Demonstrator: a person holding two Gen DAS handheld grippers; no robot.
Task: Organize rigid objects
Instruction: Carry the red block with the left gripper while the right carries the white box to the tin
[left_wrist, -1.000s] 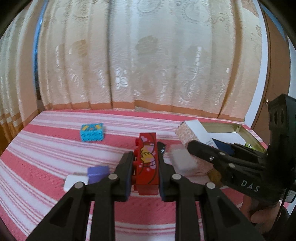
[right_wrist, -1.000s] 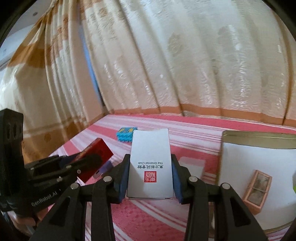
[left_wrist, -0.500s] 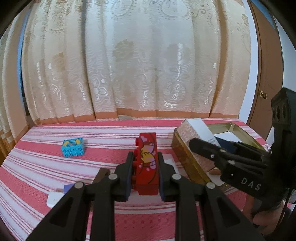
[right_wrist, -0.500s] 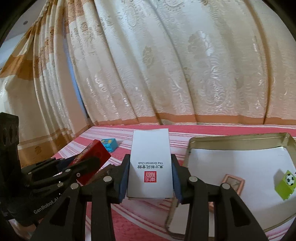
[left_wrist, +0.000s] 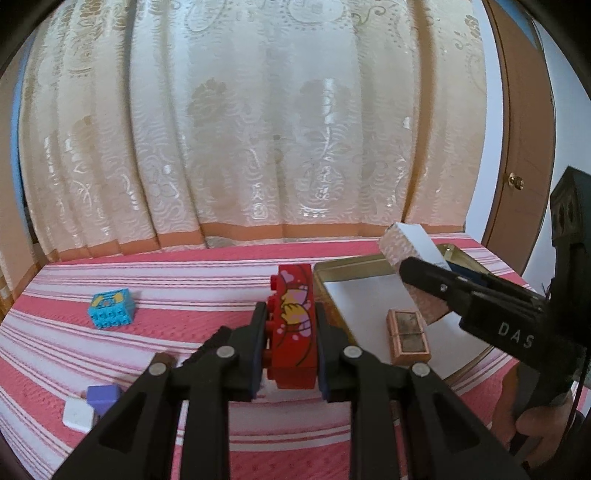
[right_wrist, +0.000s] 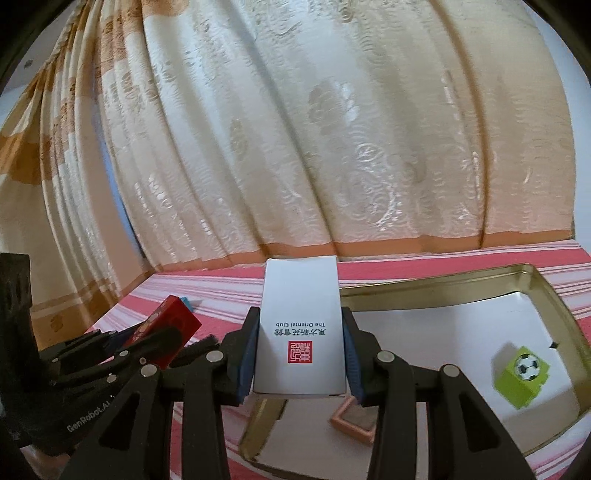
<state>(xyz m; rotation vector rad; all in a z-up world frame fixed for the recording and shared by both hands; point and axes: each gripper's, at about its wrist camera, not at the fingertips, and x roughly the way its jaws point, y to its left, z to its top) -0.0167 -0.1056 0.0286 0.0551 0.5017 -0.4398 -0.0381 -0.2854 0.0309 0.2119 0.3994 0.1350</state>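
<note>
While the left tool (left_wrist: 290, 345) clamps the red brick (left_wrist: 293, 328), the right tool (right_wrist: 300, 356) grips the white box (right_wrist: 300, 328) above the tin (right_wrist: 436, 286).

This is a room in a home. A long cream curtain (left_wrist: 258, 129) with a woven floral pattern and an orange band hangs just behind a surface covered in pink-and-white striped cloth (left_wrist: 184, 288). To the curtain's right stands a brown wooden door (left_wrist: 524, 155) with a round brass knob.
</note>
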